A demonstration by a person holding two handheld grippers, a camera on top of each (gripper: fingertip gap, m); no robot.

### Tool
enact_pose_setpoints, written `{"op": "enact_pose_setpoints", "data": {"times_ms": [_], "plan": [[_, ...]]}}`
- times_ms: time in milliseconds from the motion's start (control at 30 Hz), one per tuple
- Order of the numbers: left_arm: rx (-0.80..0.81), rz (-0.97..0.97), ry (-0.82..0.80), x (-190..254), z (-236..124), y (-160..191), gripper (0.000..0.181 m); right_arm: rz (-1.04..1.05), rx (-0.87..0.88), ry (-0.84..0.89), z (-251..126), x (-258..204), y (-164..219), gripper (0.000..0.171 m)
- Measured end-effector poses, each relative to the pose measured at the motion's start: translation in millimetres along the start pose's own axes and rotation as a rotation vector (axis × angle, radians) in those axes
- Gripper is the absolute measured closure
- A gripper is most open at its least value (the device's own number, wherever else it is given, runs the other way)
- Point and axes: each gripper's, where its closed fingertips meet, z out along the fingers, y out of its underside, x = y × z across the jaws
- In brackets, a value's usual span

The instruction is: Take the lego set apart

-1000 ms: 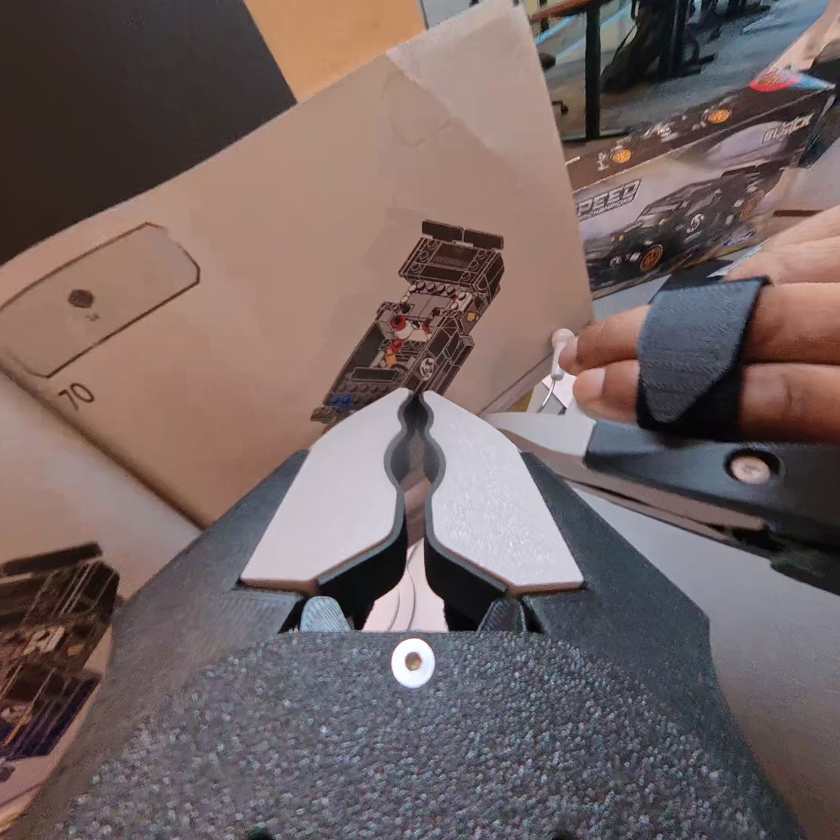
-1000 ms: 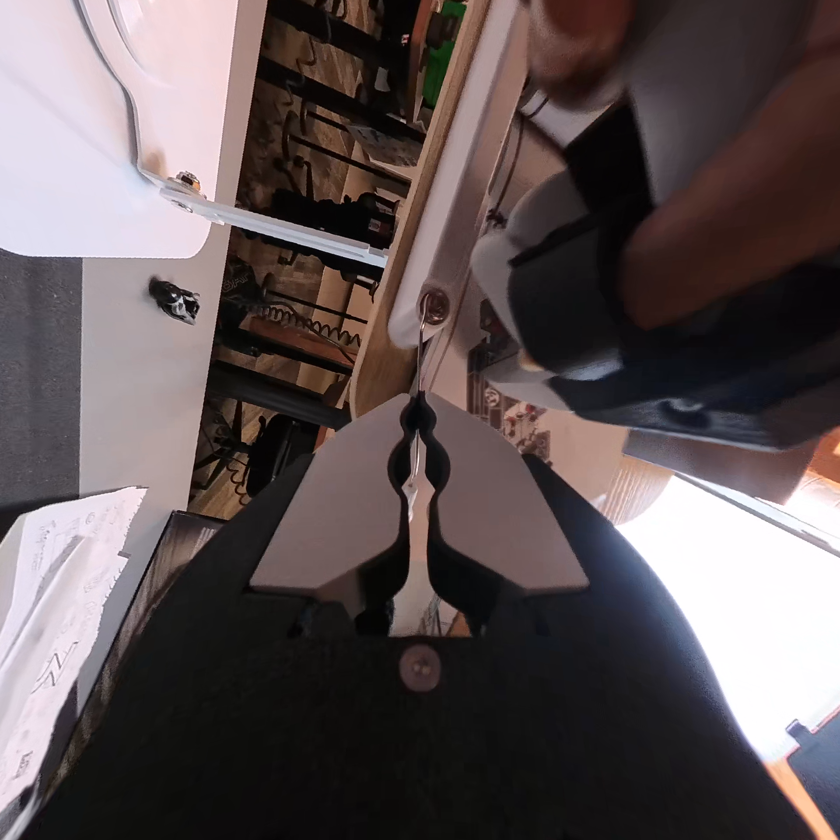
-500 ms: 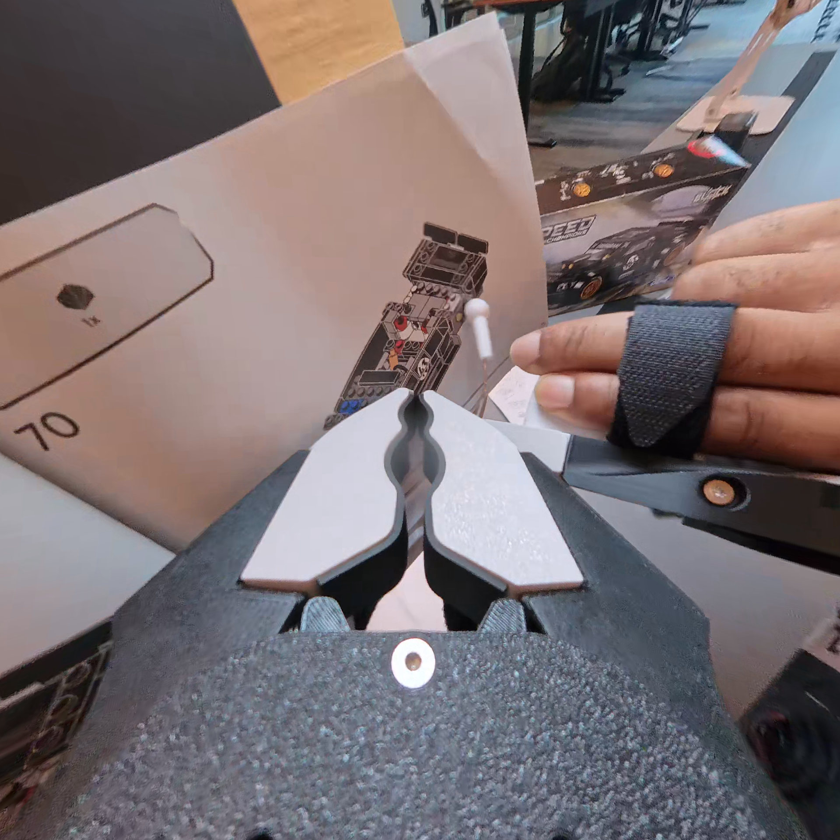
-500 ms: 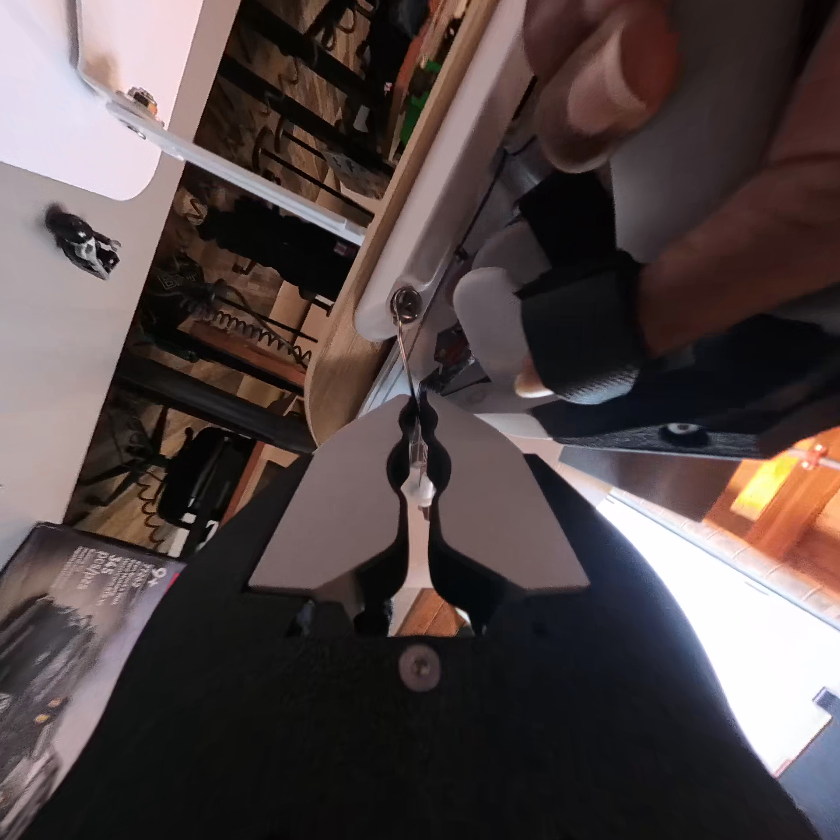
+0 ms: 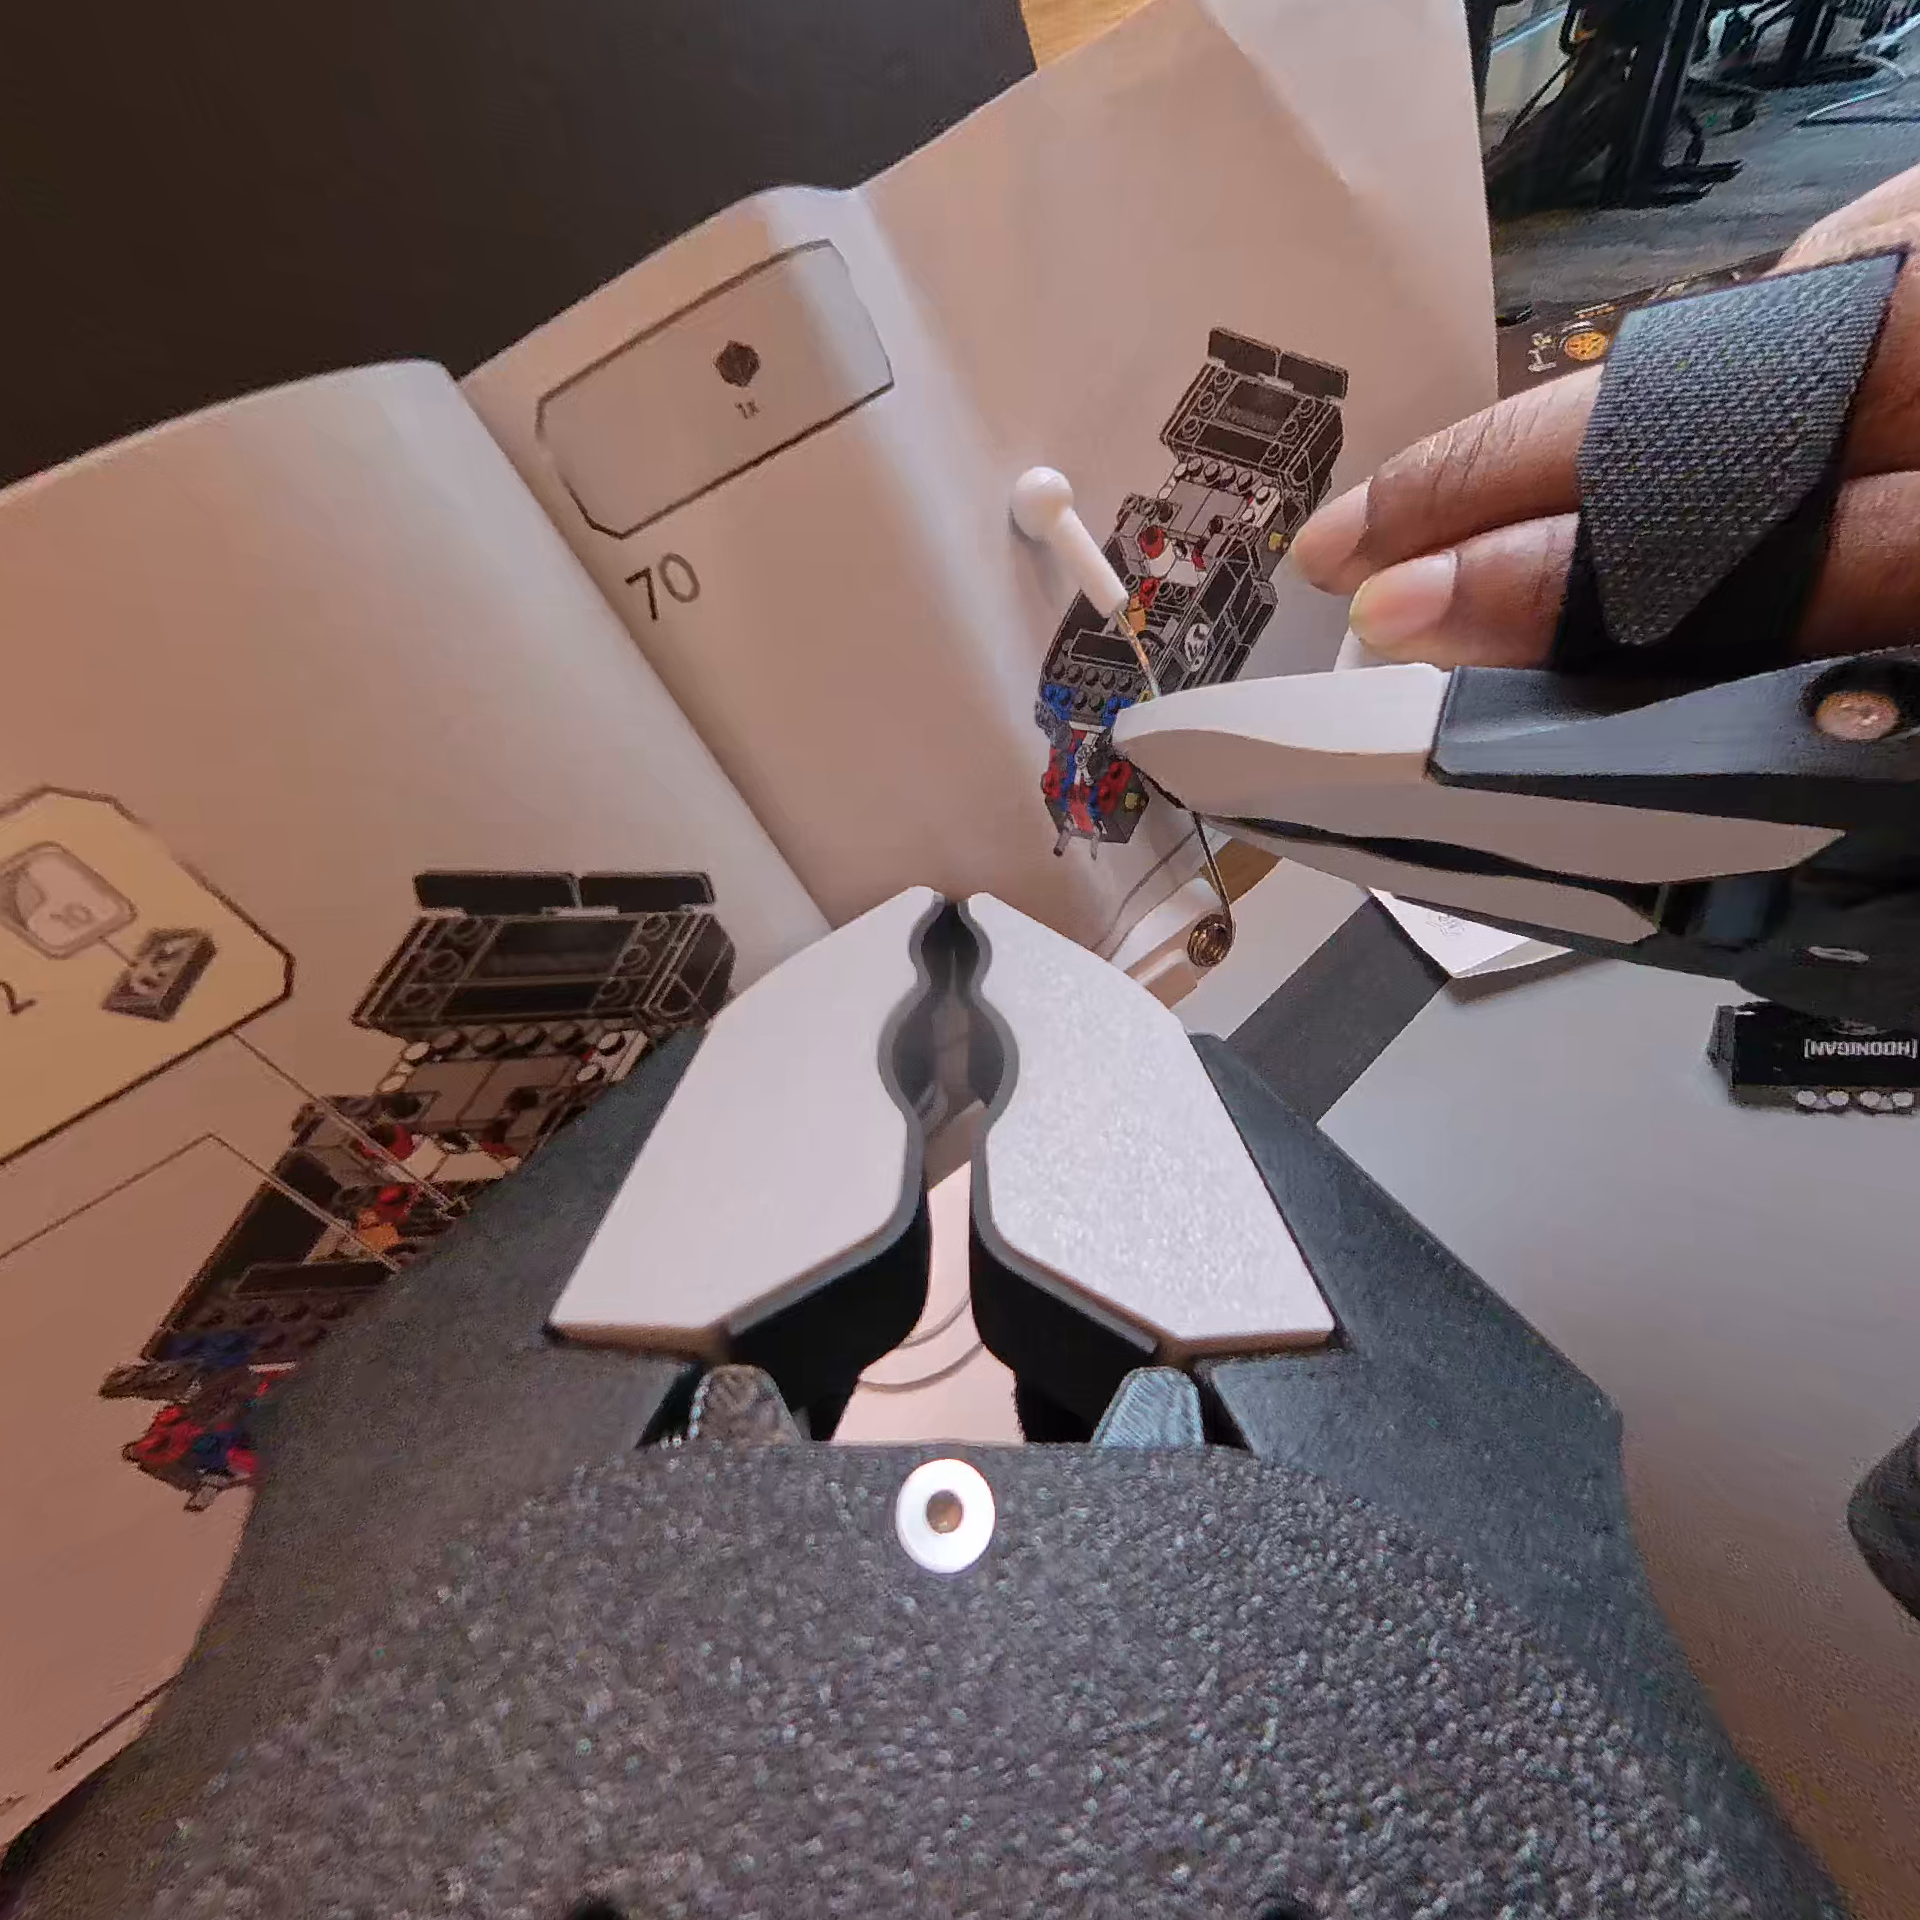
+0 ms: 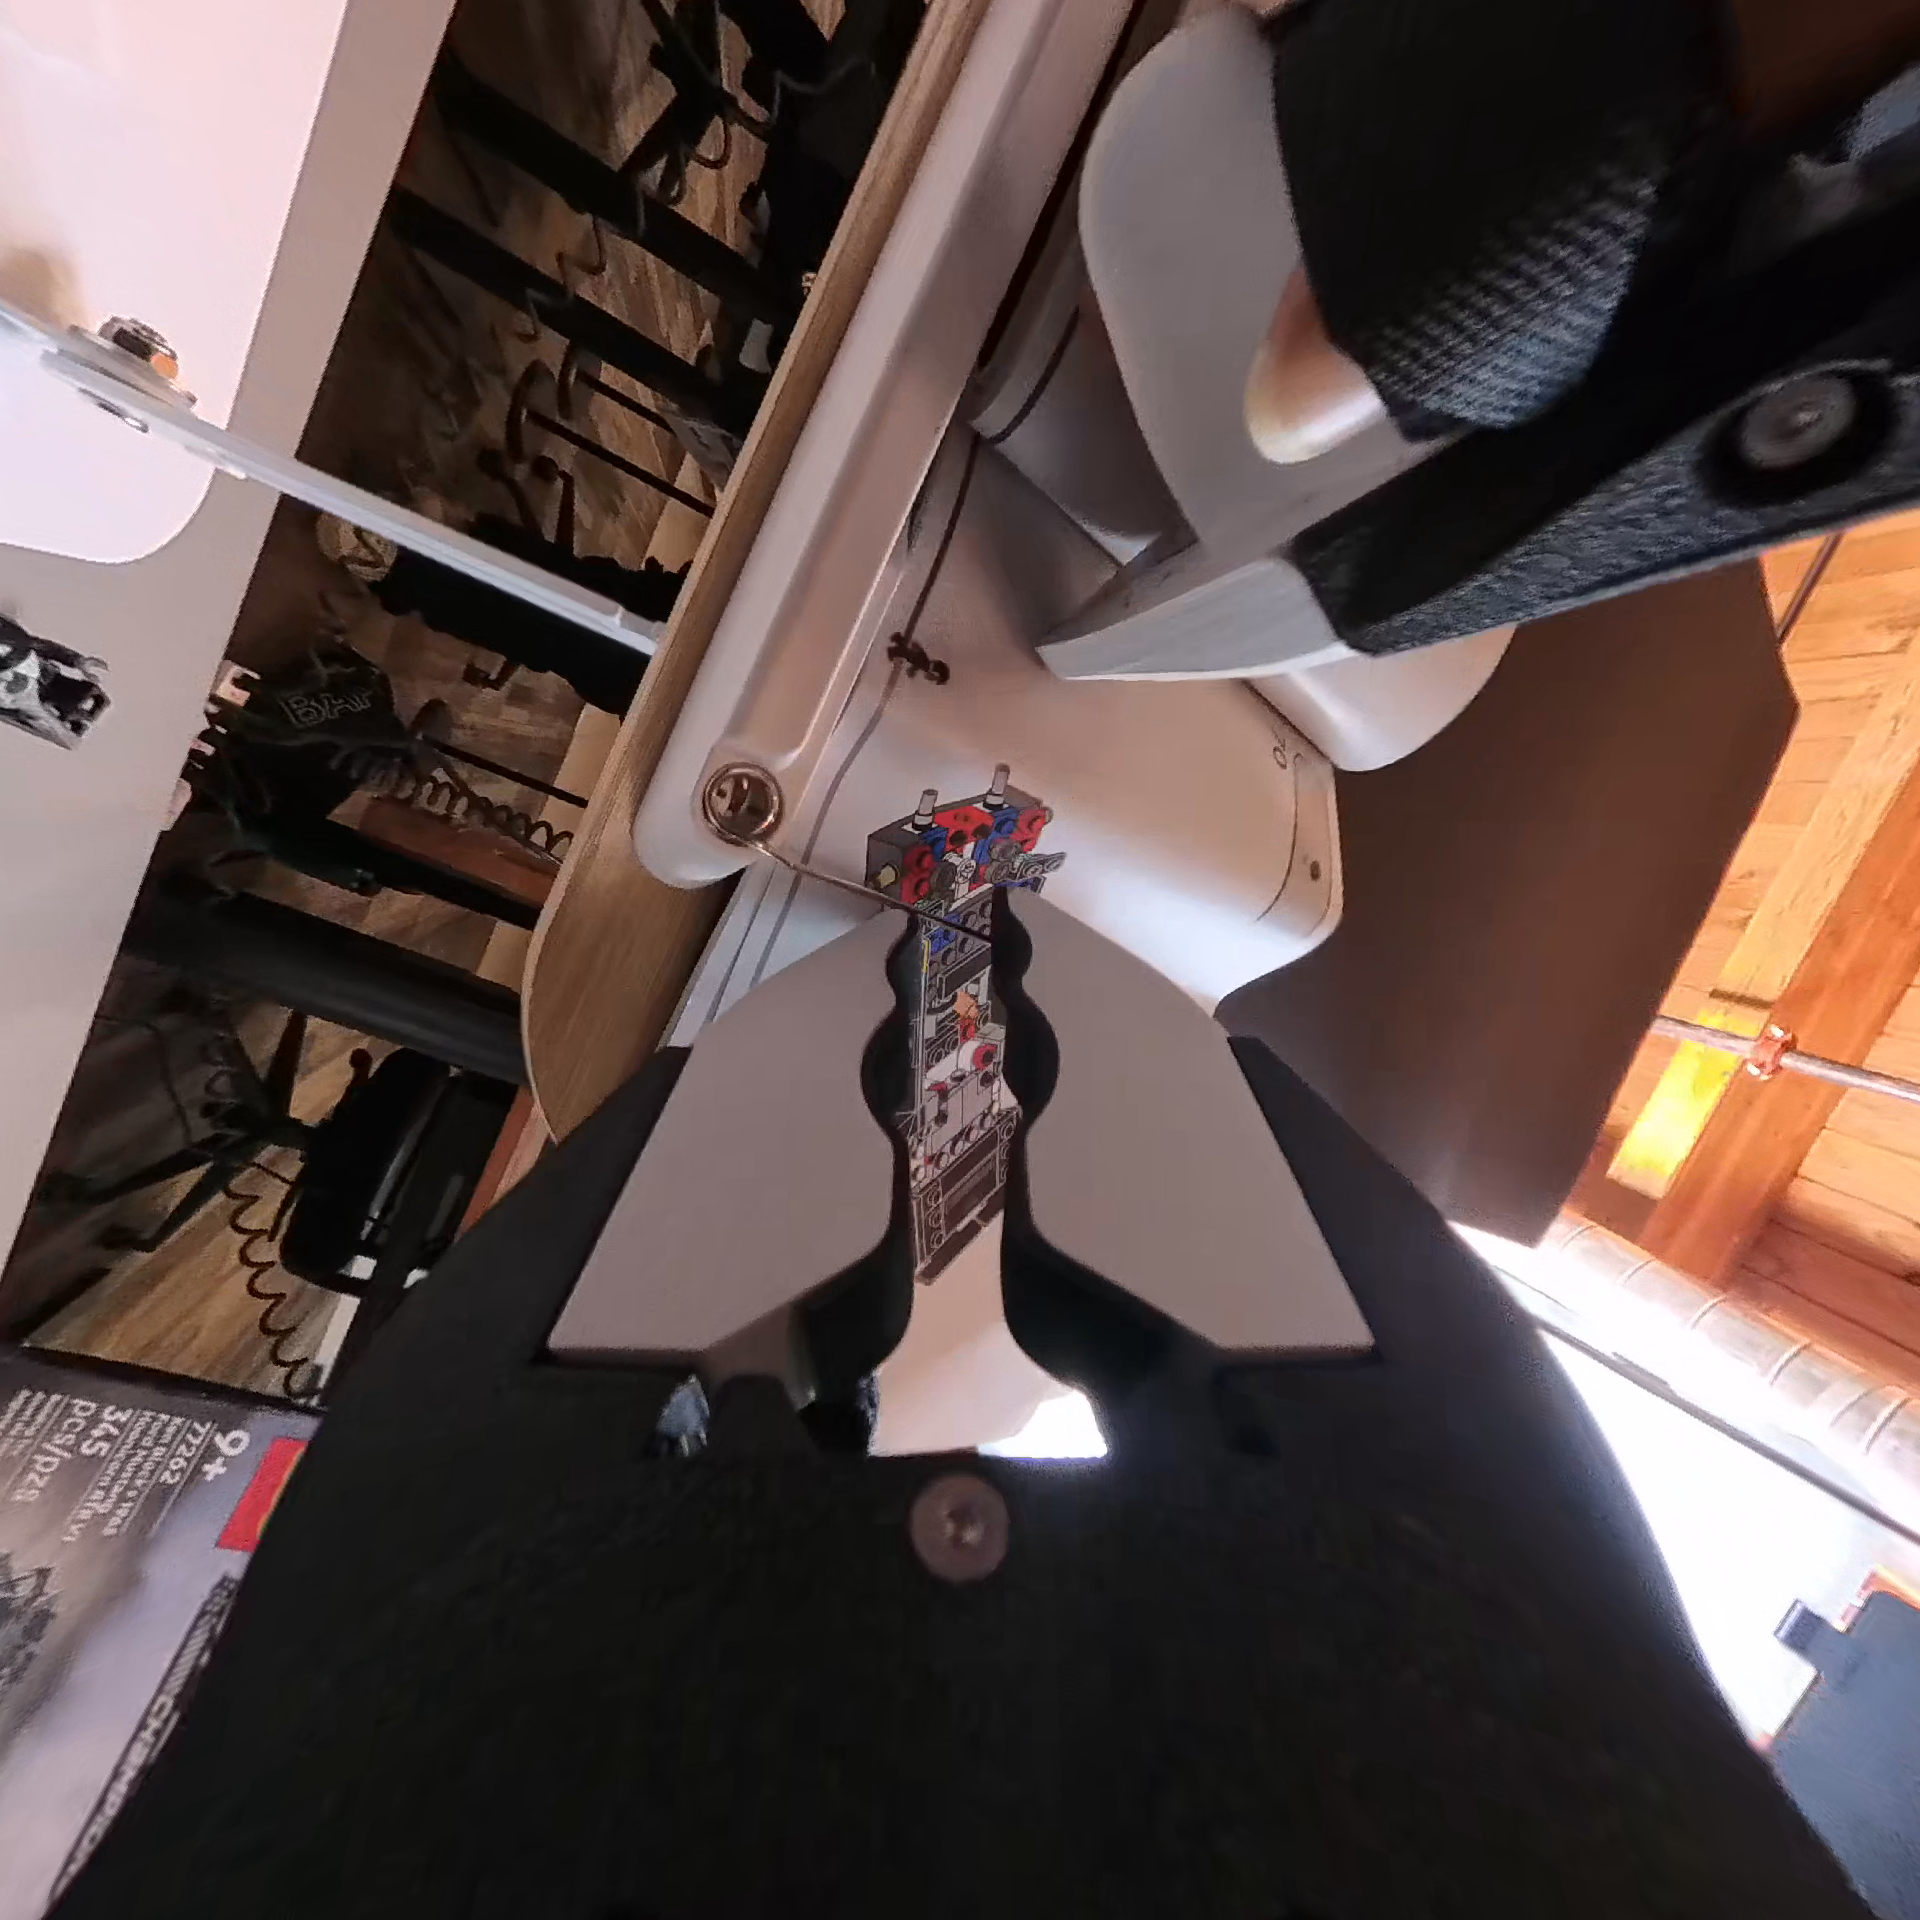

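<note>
The left gripper [image 5: 951, 914] covers the lower middle of the instruction booklet [image 5: 343, 665], whose left page is blurred. A black lego piece [image 5: 1813, 1070] runs off the right edge. The lego box [image 6: 114, 1538] is cut at the bottom-left corner, partly blurred.

Right gripper [image 6: 951, 925] fingers pinch thin wire [image 6: 831, 875].

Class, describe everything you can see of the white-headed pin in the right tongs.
The pin is thin silvery wire with a white, ball-ended, plastic-looking cap on top and a small coiled loop at the bottom. It is tilted in mid-air, cap leaning left, nipped mid-length by the right tongs, in front of the instruction booklet.
</note>
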Motion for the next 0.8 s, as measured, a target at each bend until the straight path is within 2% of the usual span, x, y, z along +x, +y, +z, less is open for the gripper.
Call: {"op": "enact_pose_setpoints", "data": {"times_ms": [100, 200, 267, 367, 467, 633, 700, 800], "plan": [[0.007, -0.007, -0.004, -1.0, 3.0, 0.6, 0.181, 0.003, 0.012, -0.015, -1.2, 0.1, -0.3, 0.158], [-0.003, 0.028, -0.038, -1.0, 3.4, 1.3, 0.181, 0.093, -0.006, -0.016, -4.2, -0.3, 1.5, 0.159], [-0.003, 0.050, -0.051, -1.0, 4.2, 1.8, 0.181, 0.195, -0.025, -0.002, -8.1, 0.0, 2.1, 0.157], [0.000, 0.046, -0.036, -0.3, 3.8, 1.8, 0.181, 0.359, -0.031, 0.038, -17.2, 3.4, 0.7, 0.162], [0.037, 0.026, -0.041, -1.1, -7.1, -2.0, 0.181, 0.561, -0.075, 0.029, -31.1, 0.7, 1.0, 0.157], [0.132, -0.032, -0.010, 17.6, -54.1, -2.7, 0.176, 1.137, -0.011, -0.144, -91.6, -18.0, -31.7, 0.147], [0.139, -0.014, 0.032, 35.9, -78.4, 3.8, 0.173, 1.333, 0.045, -0.282, -126.0, -27.6, -53.4, 0.144], [0.101, 0.037, 0.126, 69.2, -116.6, 25.4, 0.166, 1.491, 0.176, -0.542, -184.4, -43.3, -91.4, 0.143]]}}
